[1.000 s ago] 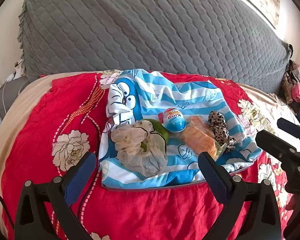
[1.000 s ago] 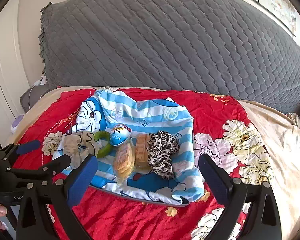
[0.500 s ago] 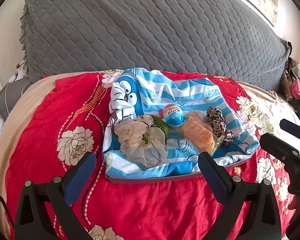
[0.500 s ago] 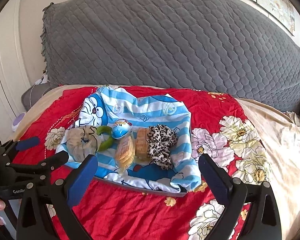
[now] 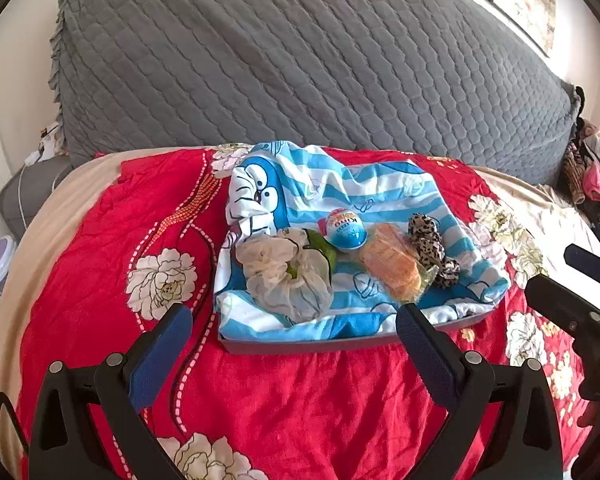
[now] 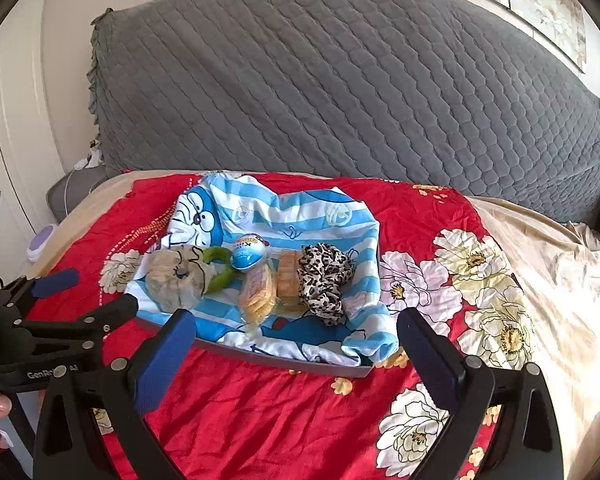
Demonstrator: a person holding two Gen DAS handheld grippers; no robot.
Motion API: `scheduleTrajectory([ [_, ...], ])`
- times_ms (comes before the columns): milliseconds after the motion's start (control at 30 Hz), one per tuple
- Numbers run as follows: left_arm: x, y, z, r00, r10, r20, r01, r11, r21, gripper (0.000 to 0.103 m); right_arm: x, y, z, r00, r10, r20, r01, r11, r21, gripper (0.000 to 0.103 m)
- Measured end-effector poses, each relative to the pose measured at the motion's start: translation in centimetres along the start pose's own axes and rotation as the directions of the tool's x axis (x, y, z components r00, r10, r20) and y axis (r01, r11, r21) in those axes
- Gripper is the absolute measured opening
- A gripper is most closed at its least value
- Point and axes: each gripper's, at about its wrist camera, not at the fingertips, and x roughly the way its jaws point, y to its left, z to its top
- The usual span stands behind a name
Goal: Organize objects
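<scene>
Both the left tool (image 5: 294, 338) and the right tool (image 6: 296, 334) are held spread and empty, just short of the striped cloth (image 6: 300, 220) bearing the chocolate egg (image 6: 249, 257).

A blue-and-white striped cartoon cloth (image 5: 340, 192) lies rumpled over a flat grey tray (image 5: 312, 346) on the bed, and the items sit in a row on it. At the left is a cream mesh scrunchie (image 5: 286, 270), with a green ring (image 6: 220, 268) partly tucked beneath it. Just beside that rests a blue-and-white chocolate egg (image 5: 344, 229), lying on its side. Next come two clear-wrapped packs of orange biscuits (image 6: 274, 284), side by side and touching. At the right end, a crumpled leopard-print scrunchie (image 6: 326, 280) leans against the biscuits.
</scene>
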Motion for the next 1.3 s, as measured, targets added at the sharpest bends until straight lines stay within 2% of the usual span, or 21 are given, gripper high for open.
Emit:
scheduleTrajectory([
  [533, -2.4, -0.7, -1.2, 1.0, -0.007, 0.014, 0.007, 1.0, 0.02, 0.102, -3.1, 0.5, -1.1, 1.0, -0.003, 0.017, 0.003, 1.0, -0.002, 0.101],
  [1300, -7.9, -0.9, -3.7, 0.999, 0.003, 0.051, -0.004, 1.0, 0.02, 0.102, -7.7, 1.2, -3.8, 0.999, -0.022, 0.025, 0.022, 1.0, 0.004, 0.101],
])
